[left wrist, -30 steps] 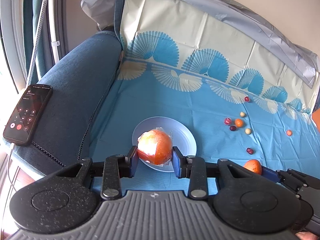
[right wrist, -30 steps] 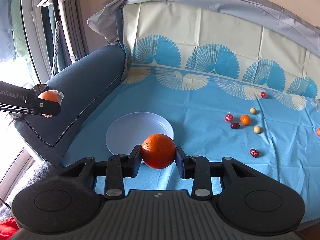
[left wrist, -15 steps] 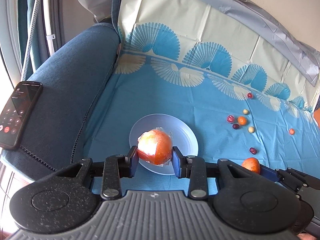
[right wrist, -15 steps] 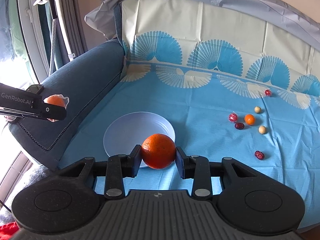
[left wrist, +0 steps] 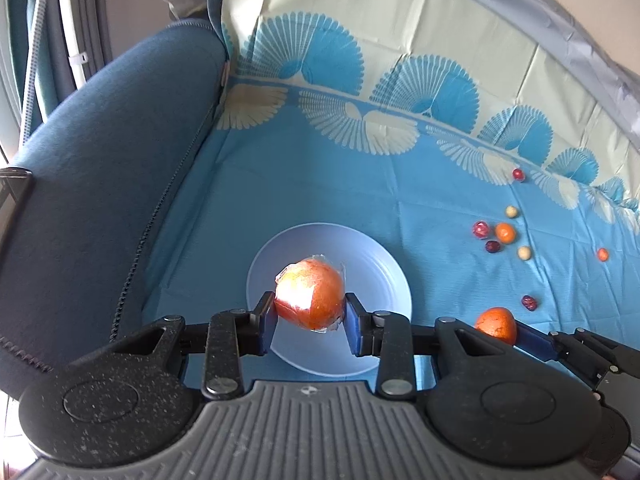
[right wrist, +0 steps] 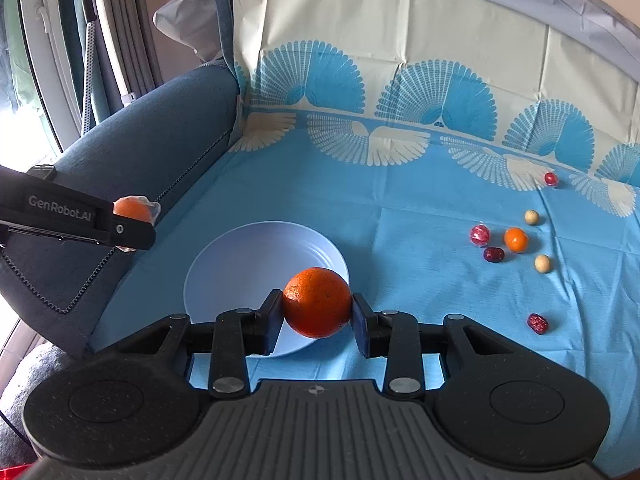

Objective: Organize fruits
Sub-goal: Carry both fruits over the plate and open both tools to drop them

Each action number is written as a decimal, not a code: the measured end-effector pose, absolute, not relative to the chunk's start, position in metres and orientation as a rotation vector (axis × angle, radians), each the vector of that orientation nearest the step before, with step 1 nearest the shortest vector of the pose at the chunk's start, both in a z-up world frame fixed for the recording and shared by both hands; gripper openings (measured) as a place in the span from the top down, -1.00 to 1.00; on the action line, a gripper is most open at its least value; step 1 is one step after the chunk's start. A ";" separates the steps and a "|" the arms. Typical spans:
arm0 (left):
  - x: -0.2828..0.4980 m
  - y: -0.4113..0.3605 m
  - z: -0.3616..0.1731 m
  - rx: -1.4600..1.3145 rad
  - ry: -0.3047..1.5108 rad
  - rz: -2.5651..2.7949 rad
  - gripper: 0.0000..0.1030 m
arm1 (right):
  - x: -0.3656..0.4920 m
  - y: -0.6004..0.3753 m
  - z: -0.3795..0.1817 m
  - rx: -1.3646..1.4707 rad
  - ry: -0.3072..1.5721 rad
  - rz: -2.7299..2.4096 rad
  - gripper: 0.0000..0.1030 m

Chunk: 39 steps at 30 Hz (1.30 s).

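Observation:
My left gripper (left wrist: 310, 314) is shut on a plastic-wrapped orange (left wrist: 310, 296) and holds it above the pale blue plate (left wrist: 384, 276). My right gripper (right wrist: 318, 316) is shut on a bare orange (right wrist: 318, 302) above the plate's near right rim (right wrist: 224, 264). In the left wrist view the bare orange (left wrist: 496, 322) and the right gripper show at the lower right. In the right wrist view the left gripper with the wrapped orange (right wrist: 132, 210) shows at the left, over the sofa arm's edge. The plate holds nothing.
Several small fruits lie on the blue cloth to the right: a small orange (right wrist: 516, 239), red dates (right wrist: 494, 255), pale round ones (right wrist: 543, 263) and a wrapped red one (right wrist: 479, 235). The dark blue sofa arm (left wrist: 100, 168) rises on the left, with a phone (left wrist: 12, 188) on it.
The left gripper has moved forward and right toward the plate; the phone has slid to the left edge of its view. The right gripper has moved slightly closer to the plate. Both grips are unchanged.

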<state>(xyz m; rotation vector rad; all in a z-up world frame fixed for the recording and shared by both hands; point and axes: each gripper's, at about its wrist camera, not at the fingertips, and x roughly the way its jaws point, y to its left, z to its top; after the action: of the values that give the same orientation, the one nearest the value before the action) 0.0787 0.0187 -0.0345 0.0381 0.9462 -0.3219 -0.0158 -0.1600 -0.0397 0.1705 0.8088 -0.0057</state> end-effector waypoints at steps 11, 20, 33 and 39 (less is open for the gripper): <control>0.128 -0.006 -0.090 0.098 1.034 -0.309 0.25 | 0.043 -0.159 -0.087 0.169 0.897 0.012 0.27; 0.151 -0.015 -0.126 0.180 1.071 -0.292 0.22 | 0.067 -0.154 -0.118 0.138 0.948 0.032 0.26; 0.112 -0.005 -0.084 0.238 0.931 -0.285 -0.99 | 0.053 -0.153 -0.094 0.062 0.907 0.057 -0.88; 0.051 0.028 -0.064 0.186 0.979 -0.249 -0.99 | -0.013 -0.150 -0.065 0.084 0.944 0.068 -0.93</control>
<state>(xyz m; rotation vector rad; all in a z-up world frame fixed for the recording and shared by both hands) 0.0512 0.0281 -0.0642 0.1865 0.9786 -0.2492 -0.0127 -0.1504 -0.0650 0.0843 0.9439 0.0681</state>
